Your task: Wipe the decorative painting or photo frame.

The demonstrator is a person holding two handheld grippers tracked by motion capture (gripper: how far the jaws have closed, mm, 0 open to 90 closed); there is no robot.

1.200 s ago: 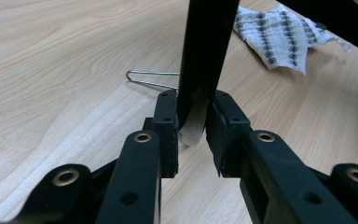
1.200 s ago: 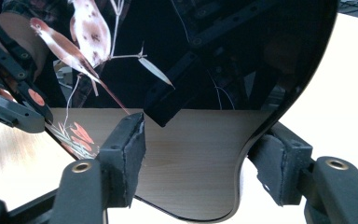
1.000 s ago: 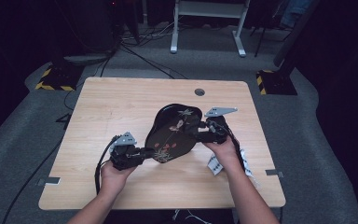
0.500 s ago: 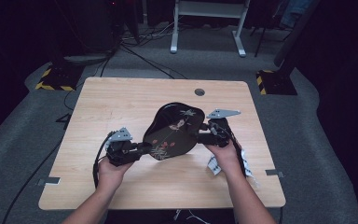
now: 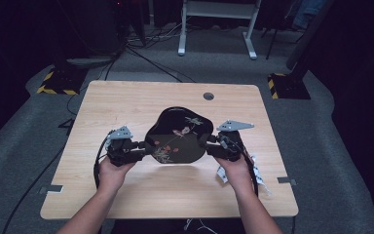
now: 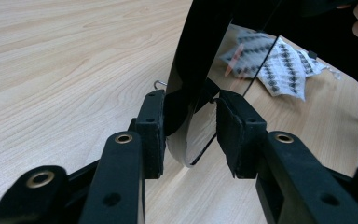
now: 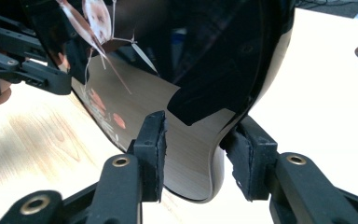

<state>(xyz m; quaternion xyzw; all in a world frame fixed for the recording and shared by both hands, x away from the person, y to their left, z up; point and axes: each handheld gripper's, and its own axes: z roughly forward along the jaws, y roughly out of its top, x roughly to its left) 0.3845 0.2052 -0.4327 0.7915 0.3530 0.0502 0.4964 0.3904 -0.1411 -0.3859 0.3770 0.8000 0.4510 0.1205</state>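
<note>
A glossy black tray (image 5: 177, 136) with a painted flower sprig hangs over the middle of the wooden table (image 5: 126, 102), between my two grippers. Its left rim (image 6: 200, 56) sits between the jaws of my left gripper (image 5: 143, 148), which have just been opening: one pad (image 6: 154, 135) touches the underside and the other stands off. My right gripper (image 5: 208, 144) has the right rim (image 7: 205, 56) between its jaws, which have just been closing. One pad (image 7: 249, 158) touches the outside, and a gap shows at the other pad (image 7: 151, 149).
A crumpled clear packet with a dotted print (image 5: 253, 168) lies on the table under the right wrist, also seen as the packet (image 6: 279, 60). A cable hole (image 5: 208, 96) sits near the far edge. White desk legs (image 5: 214, 29) and cables lie on the floor behind.
The tray has swung from a slant toward lying across the table and shifted slightly left. My left hand moved left and away from me. The left jaws widened; the right jaws narrowed.
</note>
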